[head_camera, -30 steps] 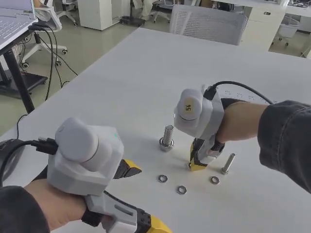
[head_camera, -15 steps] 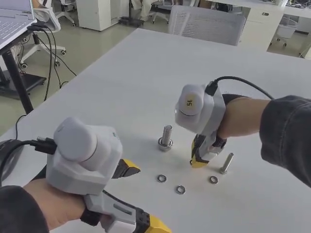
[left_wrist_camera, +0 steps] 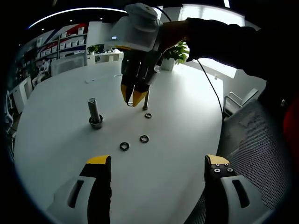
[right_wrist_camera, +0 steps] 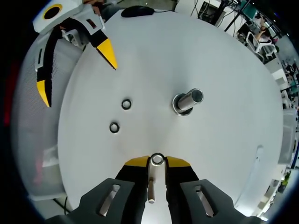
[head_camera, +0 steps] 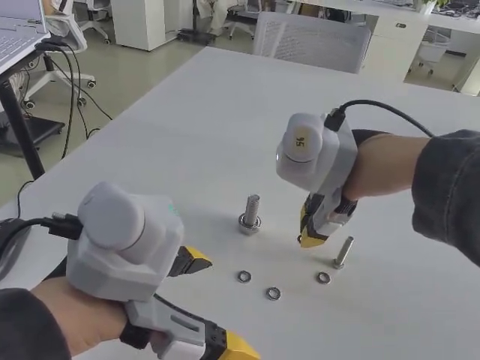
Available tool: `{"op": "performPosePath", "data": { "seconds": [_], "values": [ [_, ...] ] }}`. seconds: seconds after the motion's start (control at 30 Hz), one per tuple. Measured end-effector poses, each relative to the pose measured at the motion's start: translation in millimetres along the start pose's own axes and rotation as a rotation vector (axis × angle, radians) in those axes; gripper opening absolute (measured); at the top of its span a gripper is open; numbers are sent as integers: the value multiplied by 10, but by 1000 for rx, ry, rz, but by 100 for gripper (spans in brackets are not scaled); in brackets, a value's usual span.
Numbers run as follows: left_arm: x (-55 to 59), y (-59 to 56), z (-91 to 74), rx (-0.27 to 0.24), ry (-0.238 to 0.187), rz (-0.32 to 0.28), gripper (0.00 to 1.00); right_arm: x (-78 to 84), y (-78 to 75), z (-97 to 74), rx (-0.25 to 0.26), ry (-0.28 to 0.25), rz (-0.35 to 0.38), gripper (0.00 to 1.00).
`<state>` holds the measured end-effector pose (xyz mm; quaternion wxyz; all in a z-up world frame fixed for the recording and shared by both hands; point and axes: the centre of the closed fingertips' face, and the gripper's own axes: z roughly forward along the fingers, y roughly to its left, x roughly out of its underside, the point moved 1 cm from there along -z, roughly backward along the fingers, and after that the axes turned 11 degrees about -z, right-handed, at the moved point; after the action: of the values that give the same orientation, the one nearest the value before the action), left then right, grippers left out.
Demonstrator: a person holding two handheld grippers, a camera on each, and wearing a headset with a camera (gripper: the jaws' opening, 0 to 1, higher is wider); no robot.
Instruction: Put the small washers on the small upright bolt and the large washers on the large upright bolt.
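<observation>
Right gripper (head_camera: 311,240) points tips-down over the bench (head_camera: 187,112), jaws nearly together and pinched on 1 washer (right_wrist_camera: 157,159). Small bolt (head_camera: 343,253) stands just beside the tips. Large bolt (head_camera: 251,214) stands upright on the other side, near. 3 loose washers (head_camera: 274,293) lie flat on the bench, 1 by the small bolt and 2 nearer the left gripper (left_wrist_camera: 158,159). Left gripper jaws are wide apart and hold nothing.
</observation>
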<state>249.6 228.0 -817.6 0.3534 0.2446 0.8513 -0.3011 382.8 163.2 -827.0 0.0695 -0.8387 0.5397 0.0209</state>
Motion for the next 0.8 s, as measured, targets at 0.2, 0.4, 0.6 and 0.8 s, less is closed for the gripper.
{"op": "performPosePath", "data": {
  "seconds": [0.2,0.4,0.6,0.8],
  "values": [
    [-11,-3,2,2,-4,4,82,19,18,-100,9,3,0,14],
    [-19,-10,11,8,-4,8,82,79,8,-250,24,6,16,14],
    [-27,-18,10,12,-7,11,82,141,27,-355,40,18,21,14],
    [-37,-19,5,12,-10,15,81,178,47,-433,49,25,22,14]
  ]
}}
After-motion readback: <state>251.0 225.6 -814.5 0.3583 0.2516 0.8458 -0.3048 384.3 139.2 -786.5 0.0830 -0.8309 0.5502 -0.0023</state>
